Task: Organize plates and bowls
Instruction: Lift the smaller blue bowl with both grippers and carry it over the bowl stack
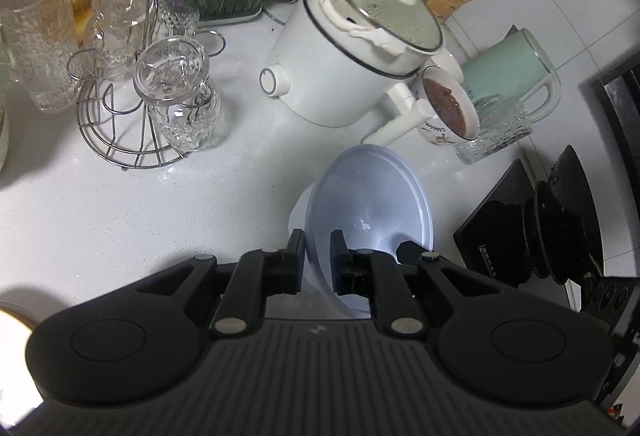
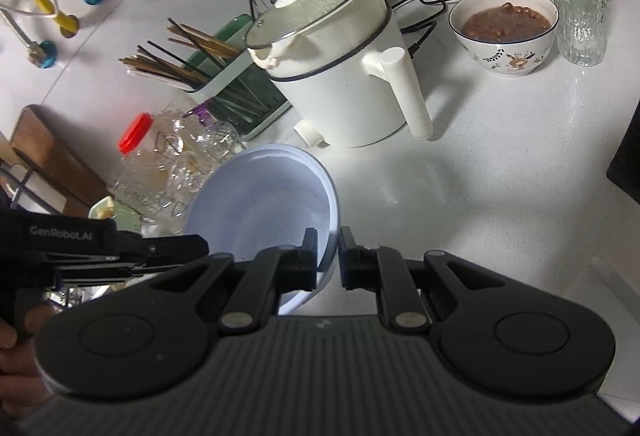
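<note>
both grippers are clamped on opposite rims of the pale blue plastic bowl (image 2: 260,204), left gripper (image 1: 318,256) and right gripper (image 2: 328,256), carrying it tilted above the white counter (image 1: 120,220) near the electric pot (image 2: 340,76); next, probably level it toward its stacking place, unseen here

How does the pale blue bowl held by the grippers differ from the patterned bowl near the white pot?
The pale blue bowl is empty; the patterned bowl holds a brown bean-like food. The blue one is plain, tilted and clamped at its rim by the left gripper and right gripper; the patterned one is white with a dark rim line and printed figures, standing upright on the counter. Both are round, open bowls.
</note>
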`<action>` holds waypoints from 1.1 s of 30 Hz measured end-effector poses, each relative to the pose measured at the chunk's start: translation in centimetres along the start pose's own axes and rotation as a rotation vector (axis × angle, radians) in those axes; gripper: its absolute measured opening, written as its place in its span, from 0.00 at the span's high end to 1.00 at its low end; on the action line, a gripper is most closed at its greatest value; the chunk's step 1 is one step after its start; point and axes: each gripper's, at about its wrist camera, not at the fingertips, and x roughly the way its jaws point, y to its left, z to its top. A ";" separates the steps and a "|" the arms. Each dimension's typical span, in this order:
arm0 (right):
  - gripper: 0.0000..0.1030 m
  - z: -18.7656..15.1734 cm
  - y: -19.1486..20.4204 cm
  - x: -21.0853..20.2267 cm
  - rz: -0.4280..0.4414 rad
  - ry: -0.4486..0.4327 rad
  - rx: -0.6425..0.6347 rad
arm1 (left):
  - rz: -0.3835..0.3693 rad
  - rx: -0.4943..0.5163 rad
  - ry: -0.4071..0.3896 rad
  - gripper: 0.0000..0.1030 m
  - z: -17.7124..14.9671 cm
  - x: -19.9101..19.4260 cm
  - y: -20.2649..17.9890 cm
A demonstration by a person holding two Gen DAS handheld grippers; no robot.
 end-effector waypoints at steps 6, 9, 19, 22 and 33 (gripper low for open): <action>0.87 -0.2 0.3 -0.8 0.024 0.012 0.026 | 0.040 0.060 -0.030 0.87 -1.3 -1.6 -0.9; 0.87 -0.5 0.7 -1.3 0.031 0.022 0.017 | 0.036 0.036 -0.027 0.86 -1.9 -2.1 -0.4; 0.87 -1.4 3.0 -0.9 0.069 0.104 -0.063 | 0.076 -0.061 -0.085 0.86 -4.9 -4.3 2.3; 0.87 -1.8 3.8 -0.7 0.078 0.124 -0.103 | 0.086 -0.092 -0.103 0.86 -5.7 -4.8 3.2; 0.87 -3.1 5.9 2.2 0.114 0.225 -0.177 | 0.137 -0.207 -0.128 0.86 -8.0 -5.4 6.9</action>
